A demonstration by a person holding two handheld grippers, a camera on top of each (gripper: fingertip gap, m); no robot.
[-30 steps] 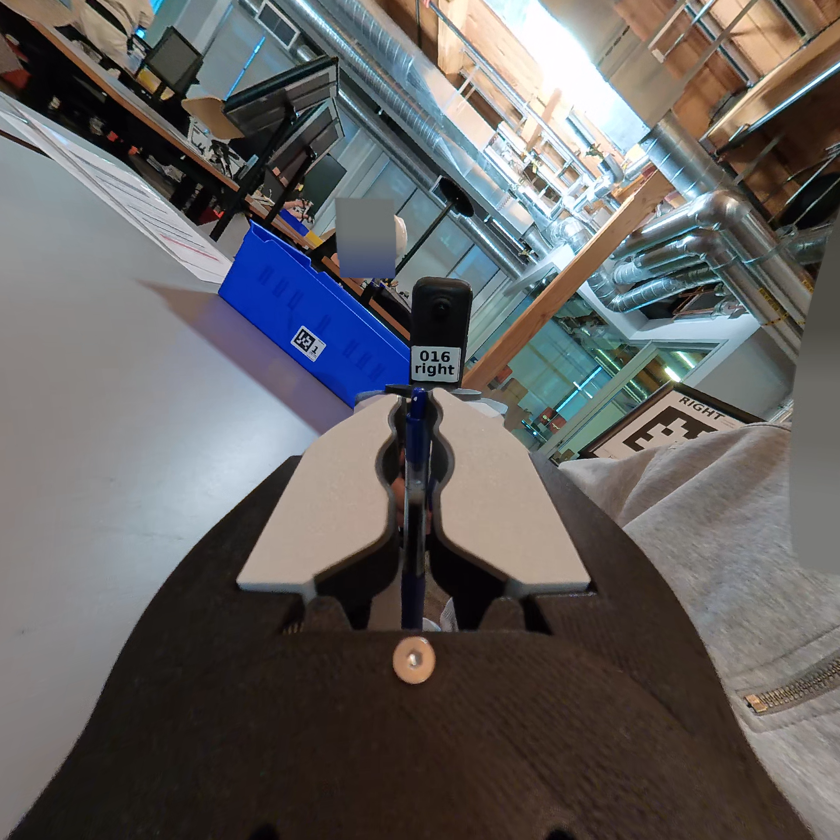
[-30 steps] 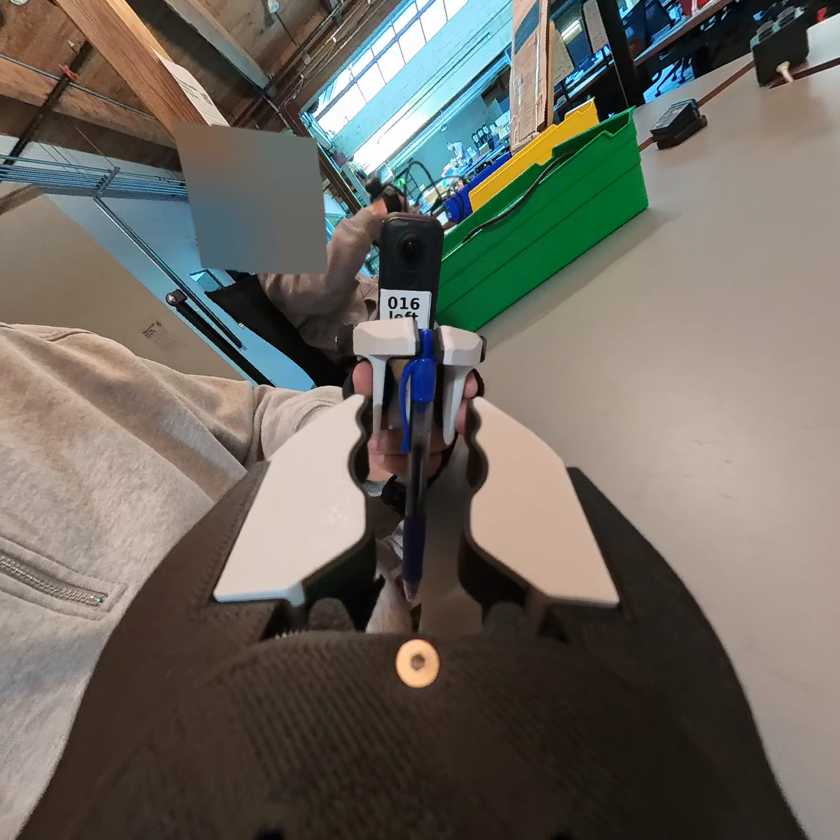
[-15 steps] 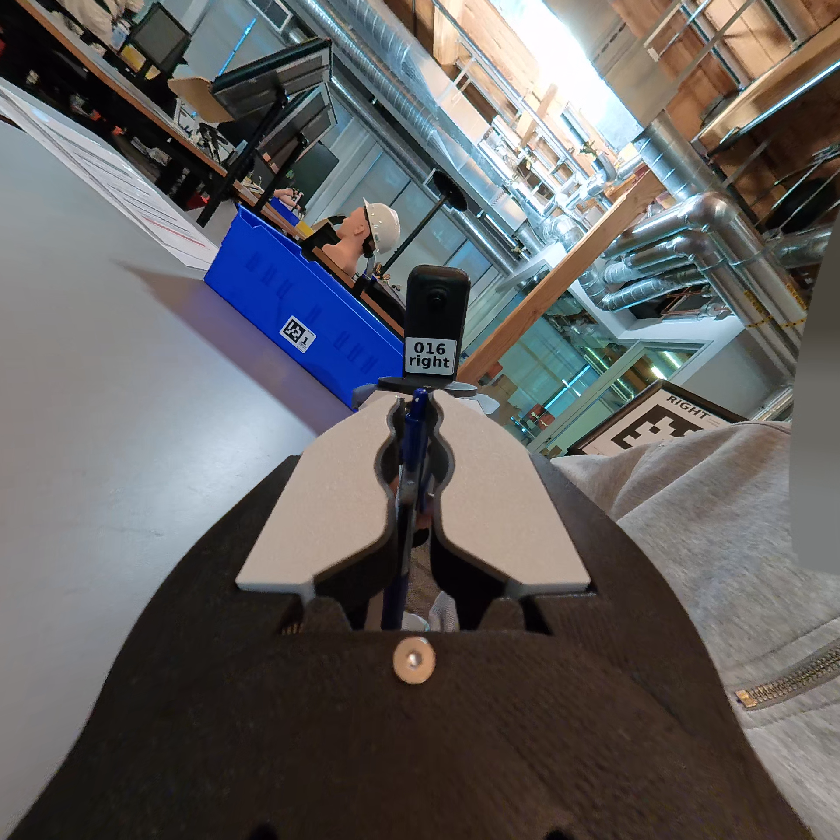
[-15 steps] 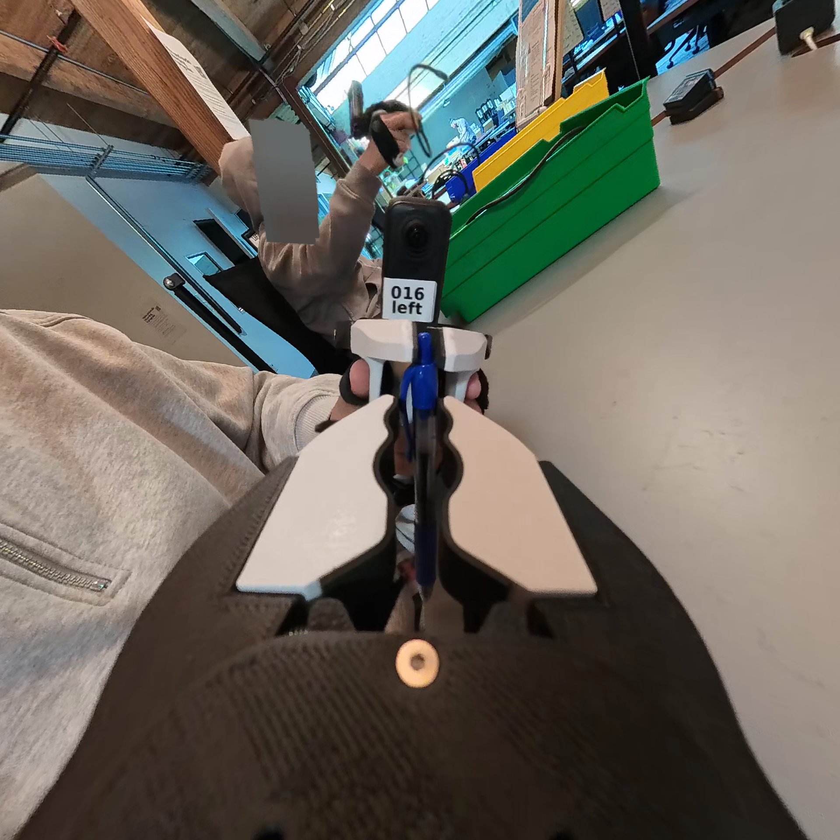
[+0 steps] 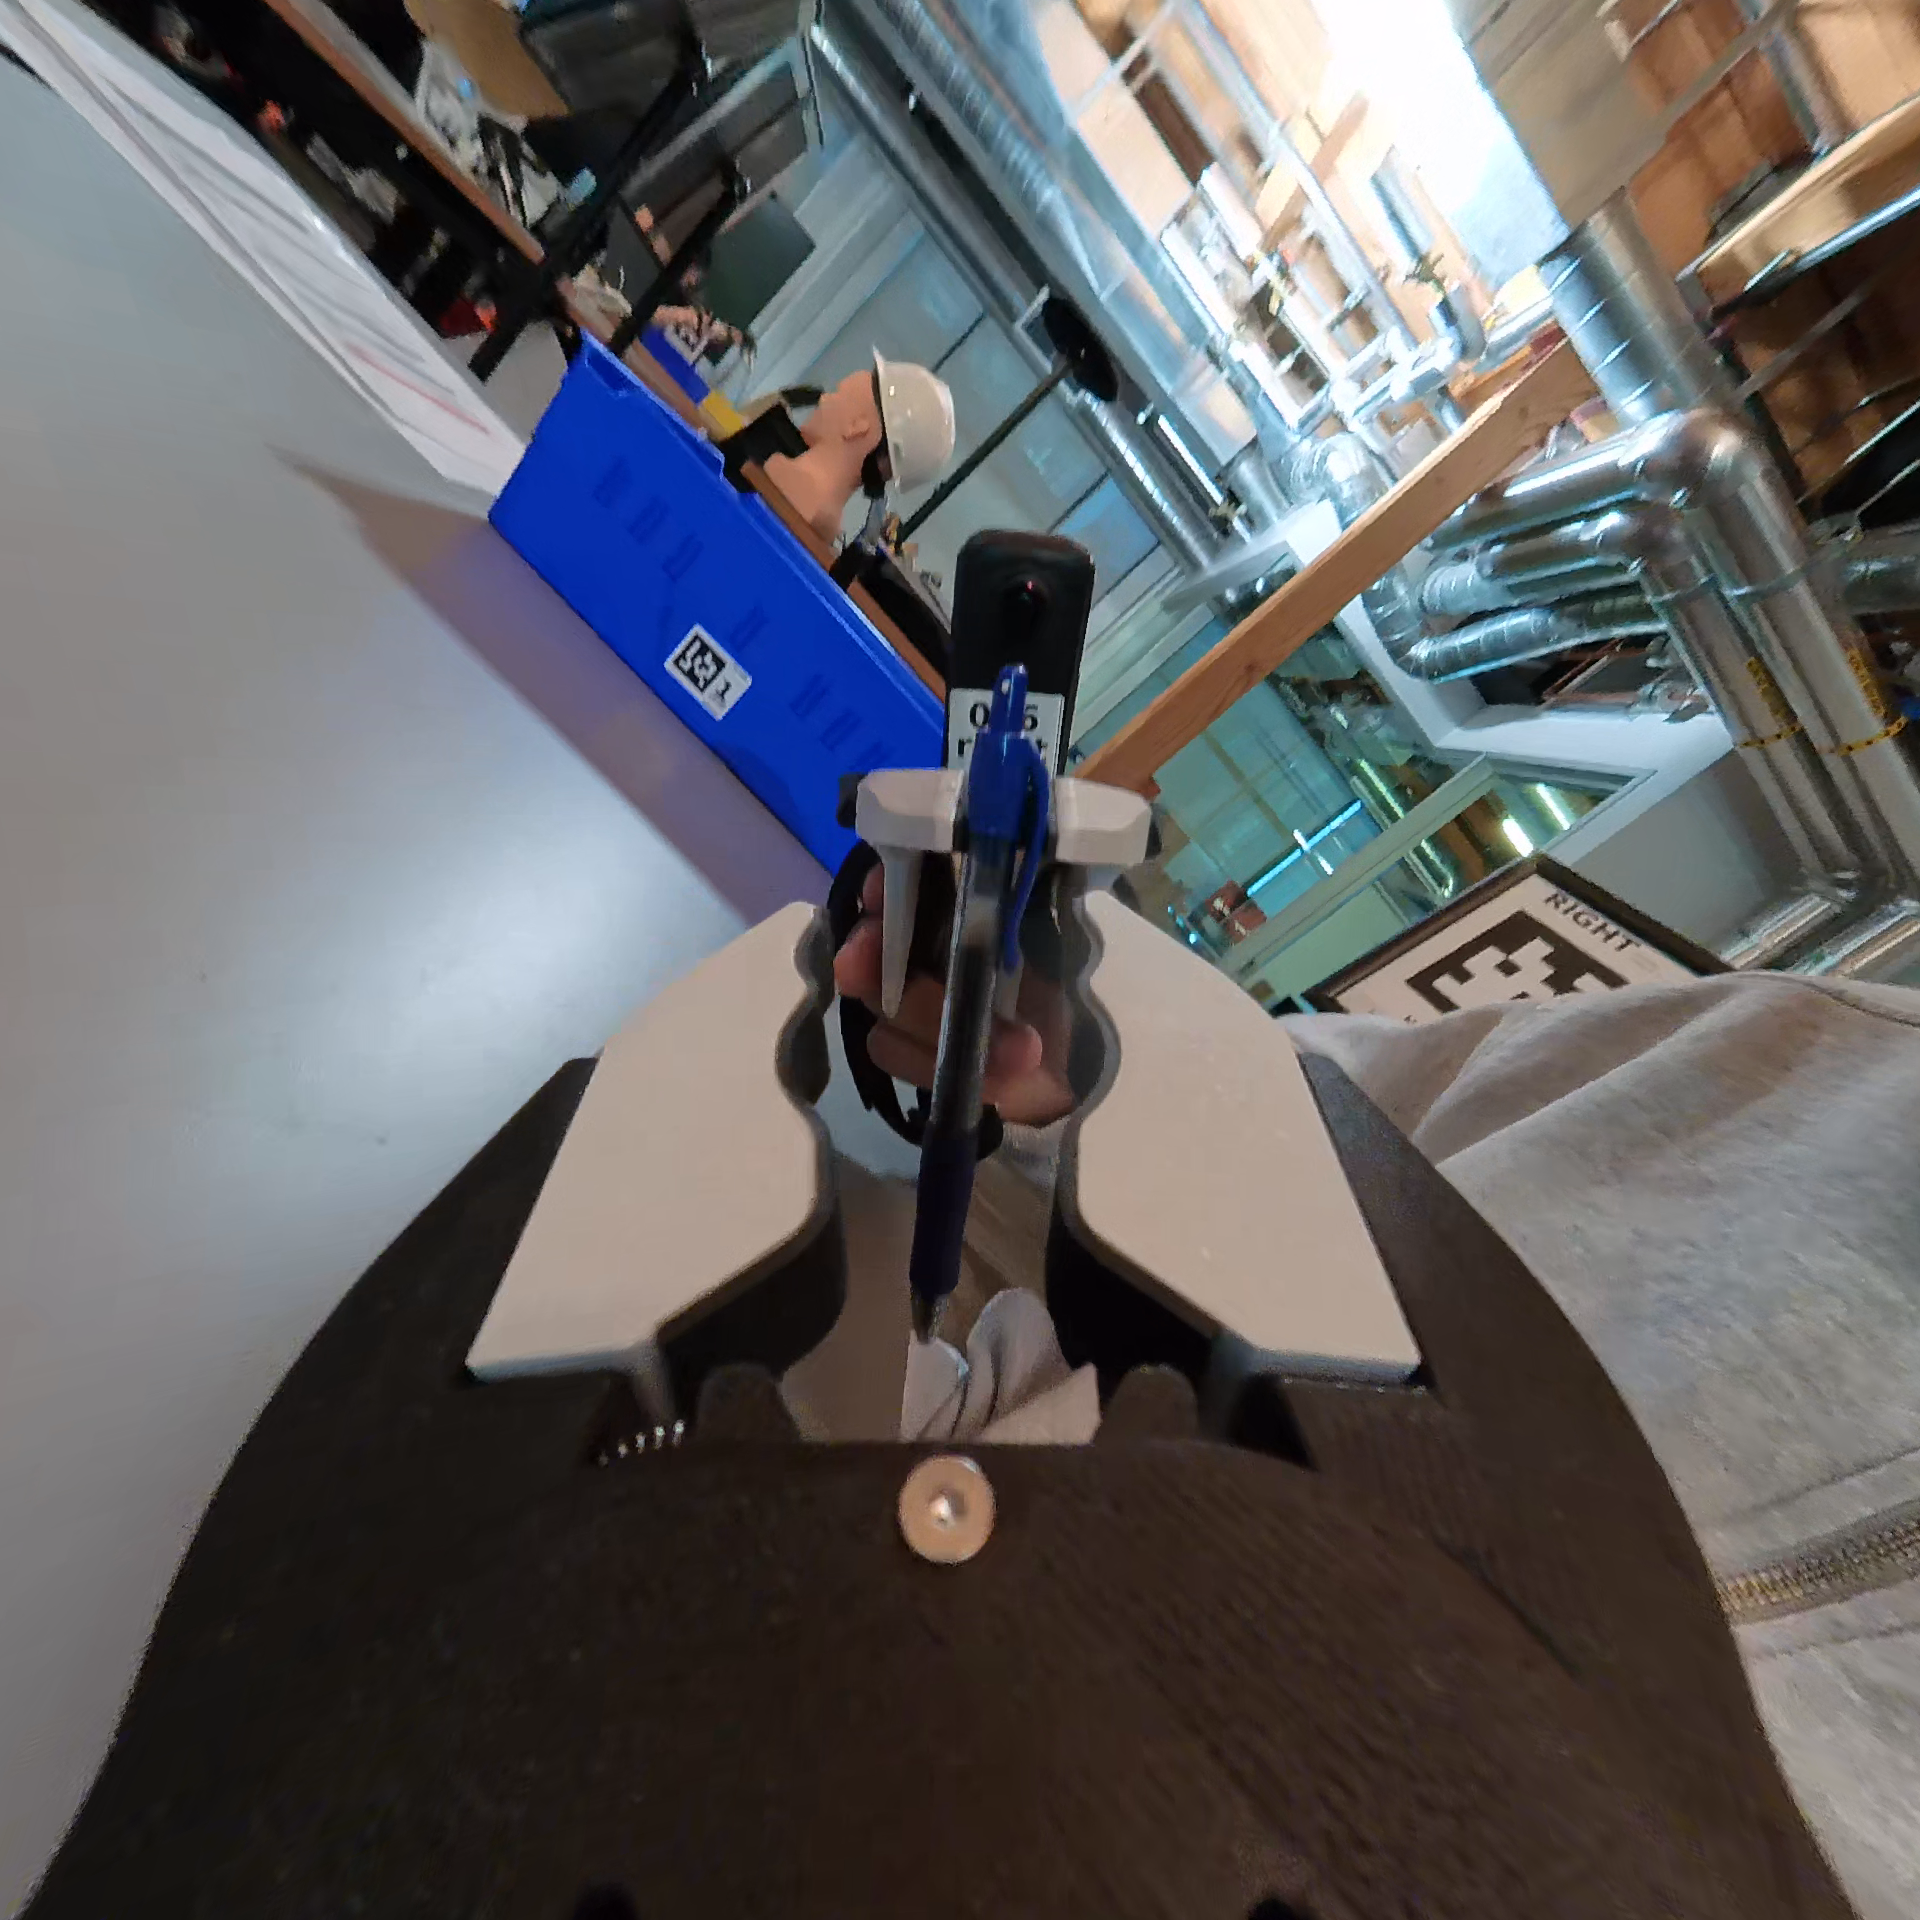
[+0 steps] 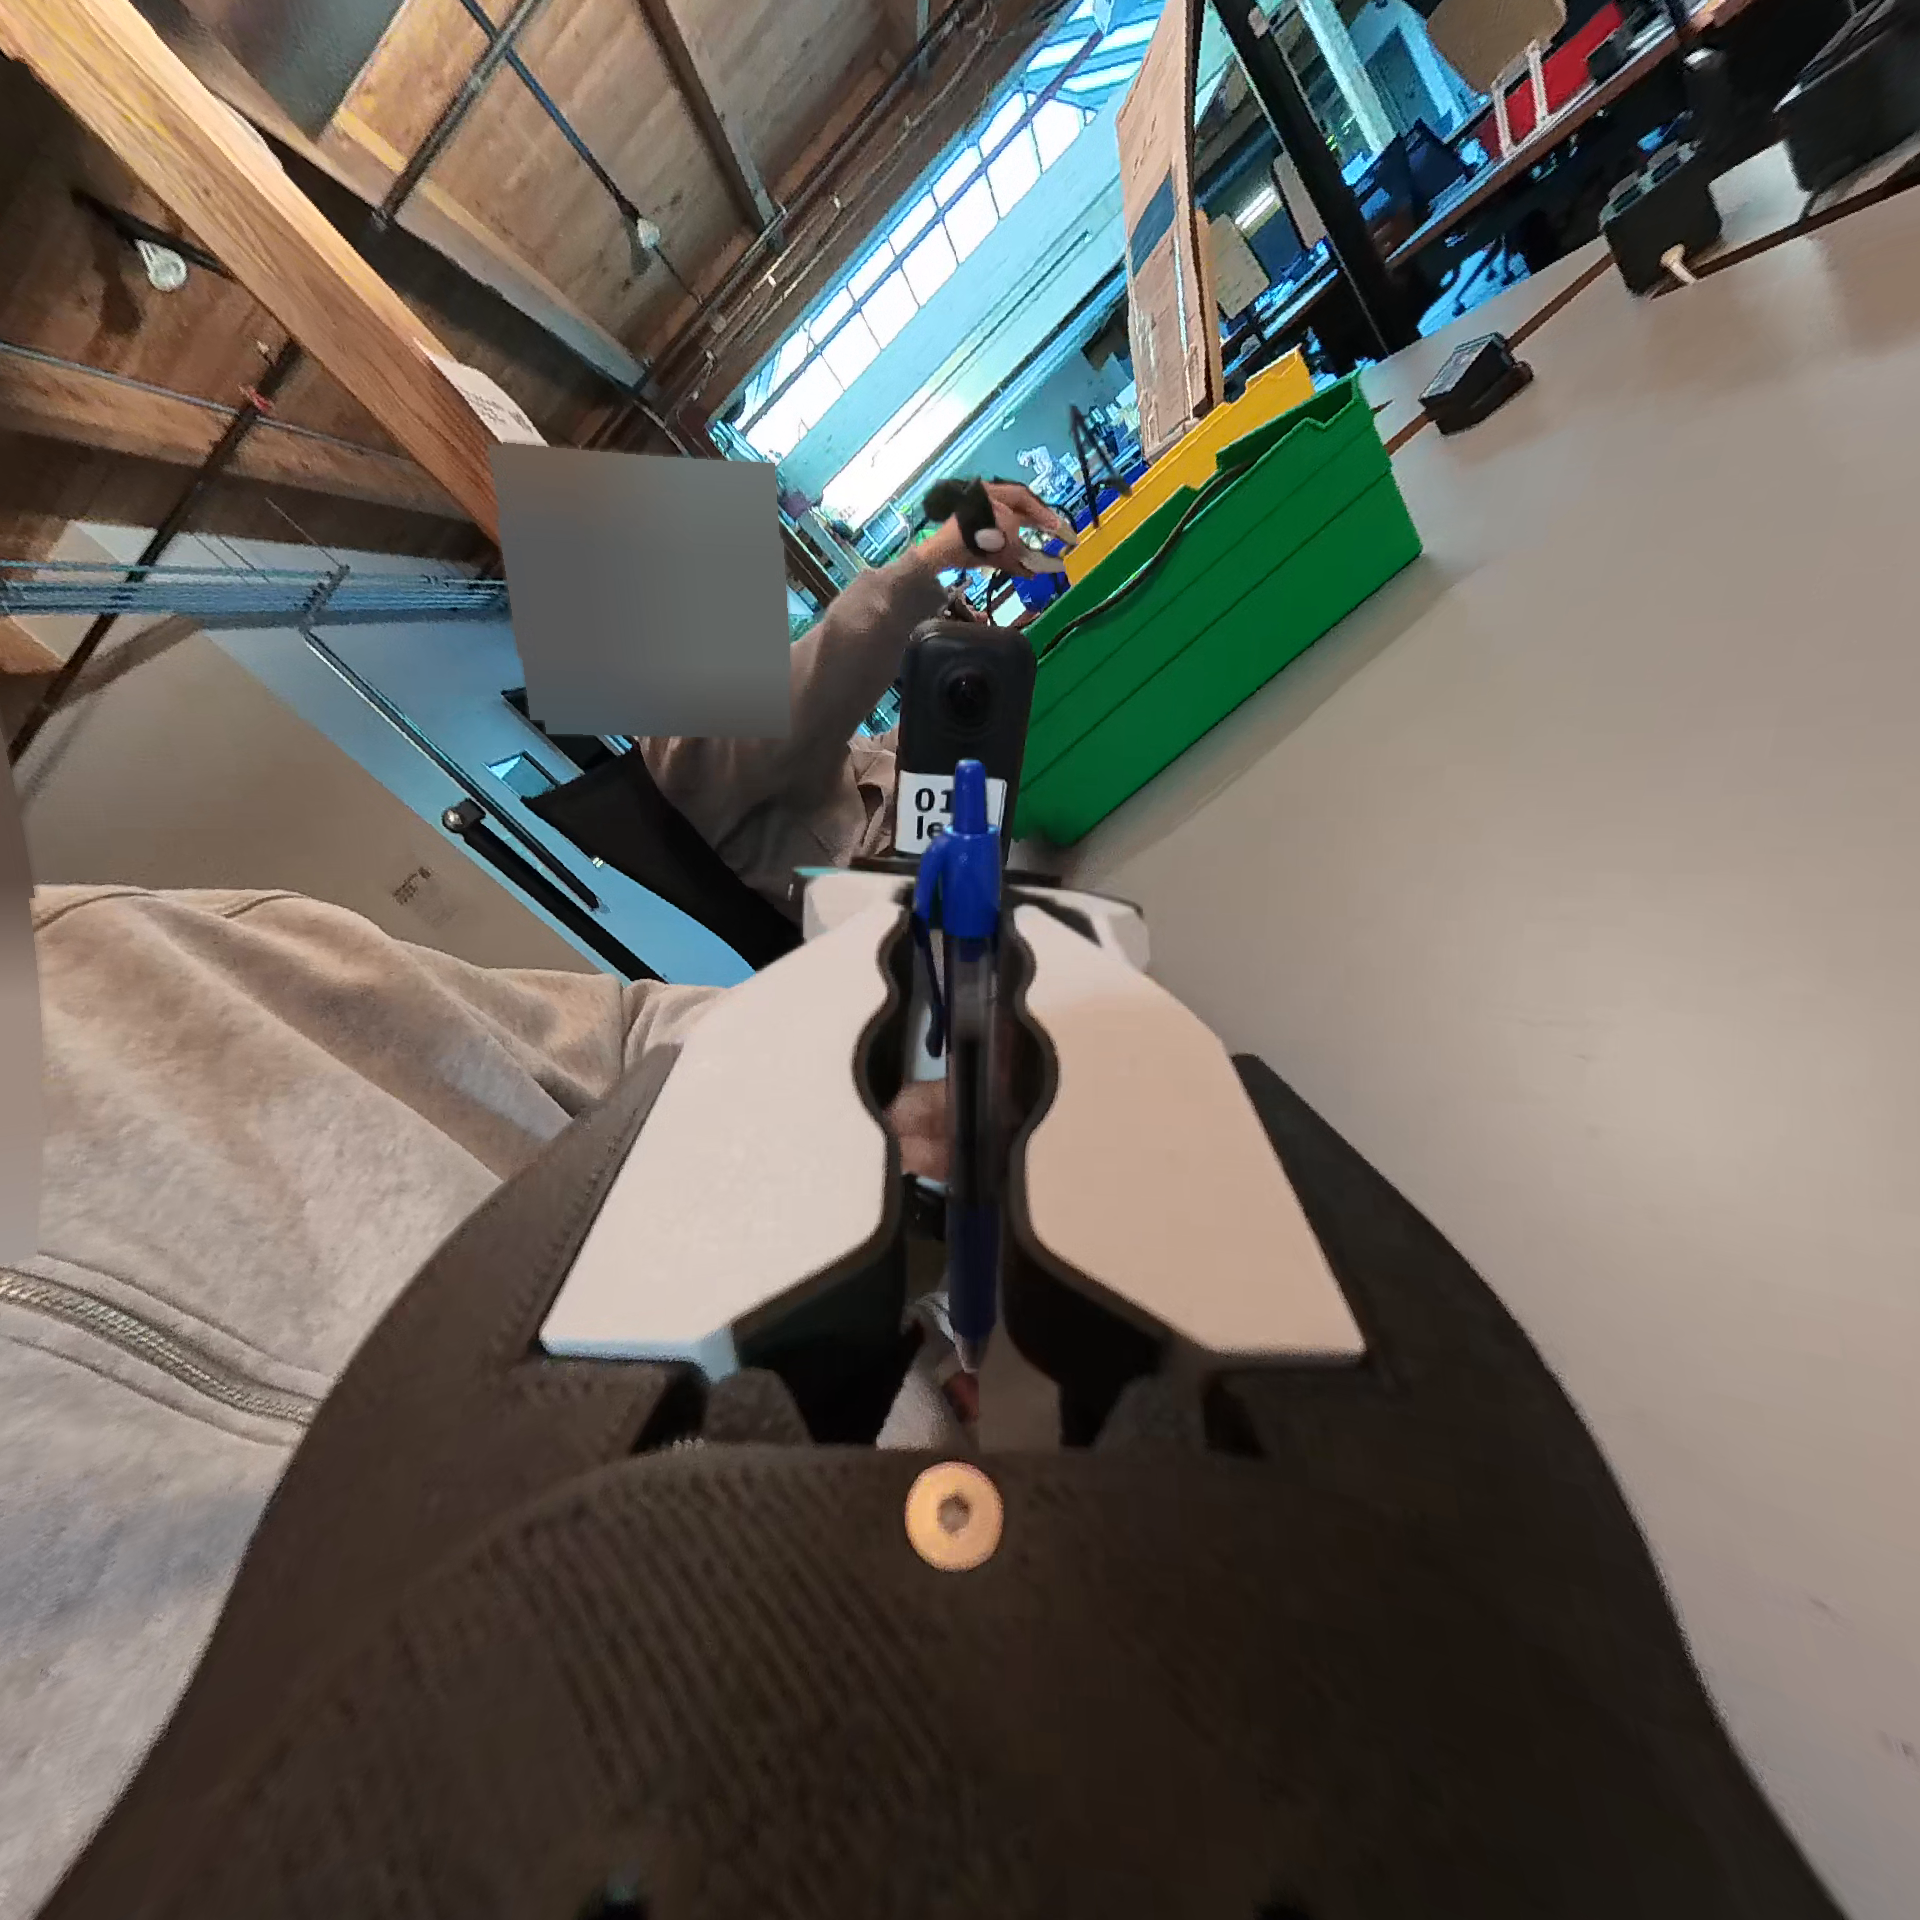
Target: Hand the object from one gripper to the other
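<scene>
Frame centre, both views: our right claw is clenched on the blue pen — held upright, probably for a straight pull-away. Our left claw is released, fingers clear — handover looks done.

The wide gap between the left gripper's white fingers is blocked by the blue plastic pen and the right gripper beyond. Bare grey tabletop lies left; a blue plastic bin stands farther ahead.
</scene>
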